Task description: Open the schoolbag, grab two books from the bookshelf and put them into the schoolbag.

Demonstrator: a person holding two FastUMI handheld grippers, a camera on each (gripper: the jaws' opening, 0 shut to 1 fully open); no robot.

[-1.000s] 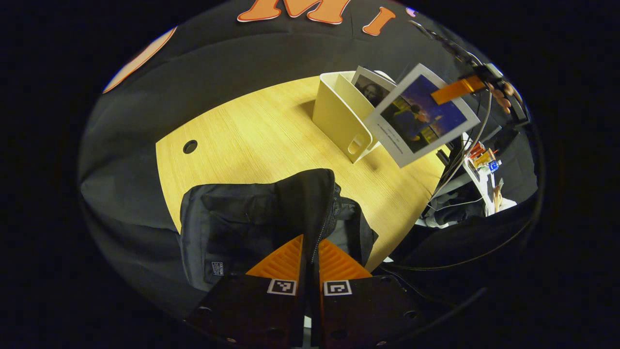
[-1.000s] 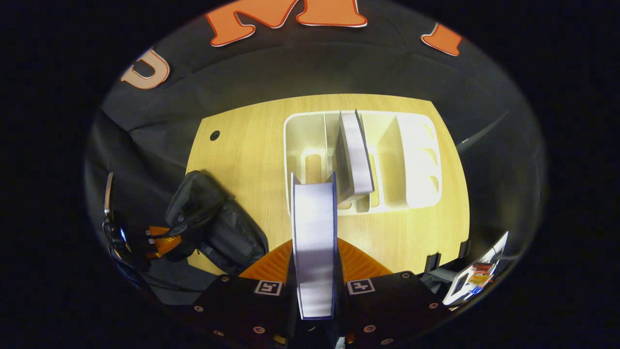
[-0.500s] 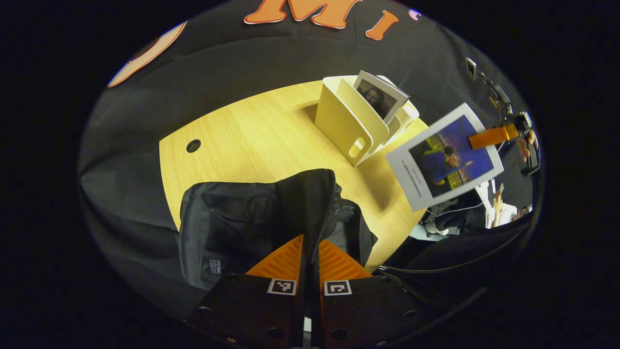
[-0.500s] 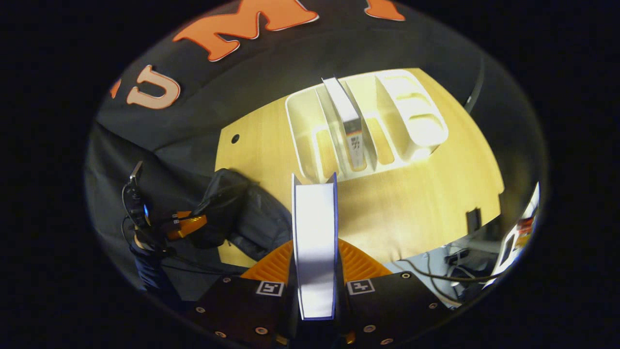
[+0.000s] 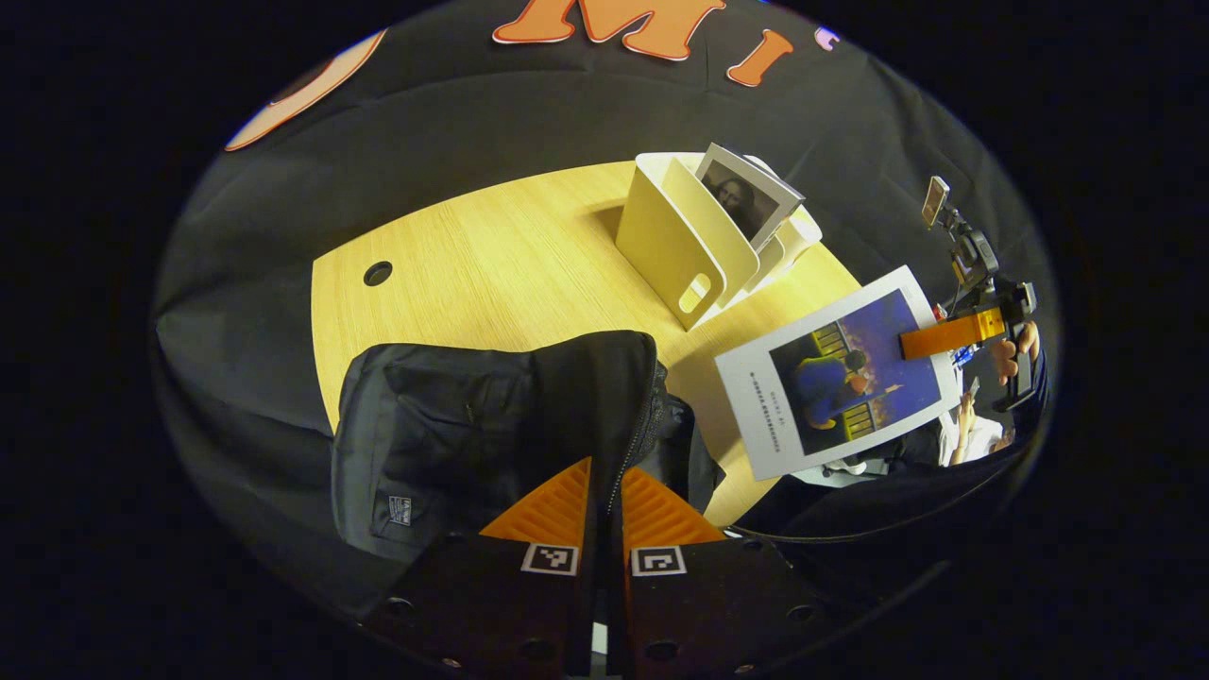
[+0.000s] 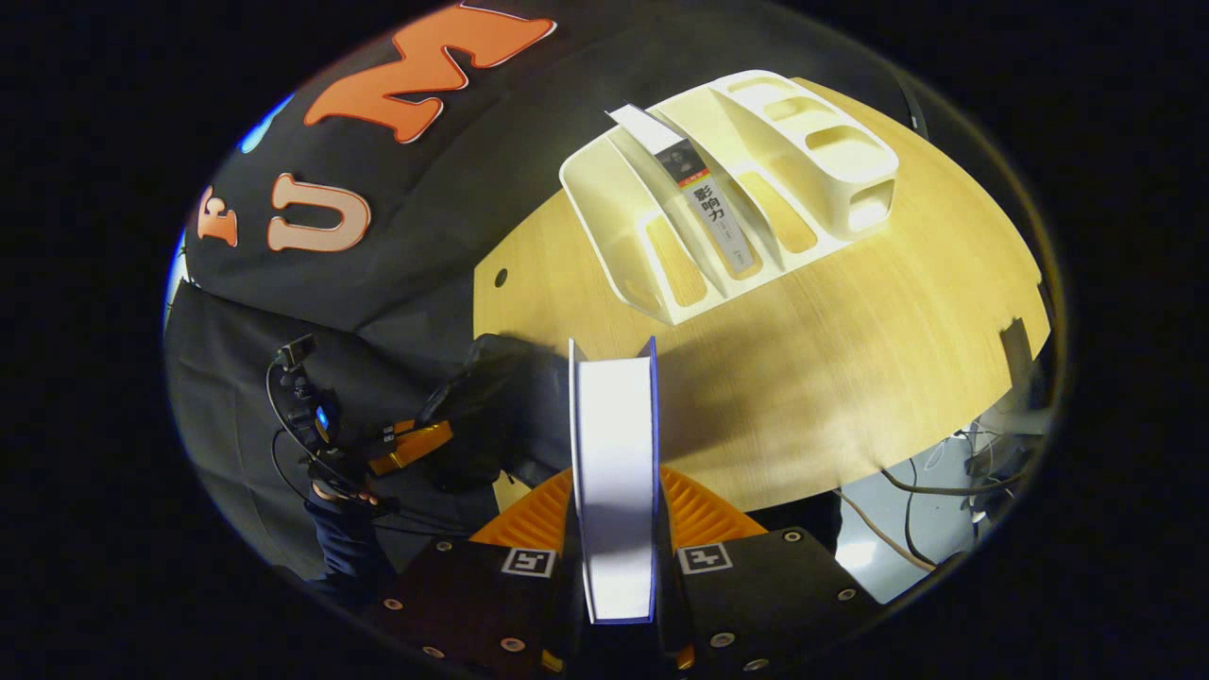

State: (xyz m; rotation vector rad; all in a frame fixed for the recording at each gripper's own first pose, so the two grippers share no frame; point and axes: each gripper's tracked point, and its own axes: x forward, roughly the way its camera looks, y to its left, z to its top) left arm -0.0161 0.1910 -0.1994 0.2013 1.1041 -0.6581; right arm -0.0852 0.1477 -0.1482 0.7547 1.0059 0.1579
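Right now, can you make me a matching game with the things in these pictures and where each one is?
Things:
1. blue-cover book
2. portrait book
3. schoolbag
4. bookshelf

Places:
A. standing in a slot of the rack
B. lying on the near end of the table, its edge pinched by the left gripper
C. held in the air by the right gripper
D. standing on the far part of the wooden table

Pairs: 1-C, 2-A, 3-B, 4-D
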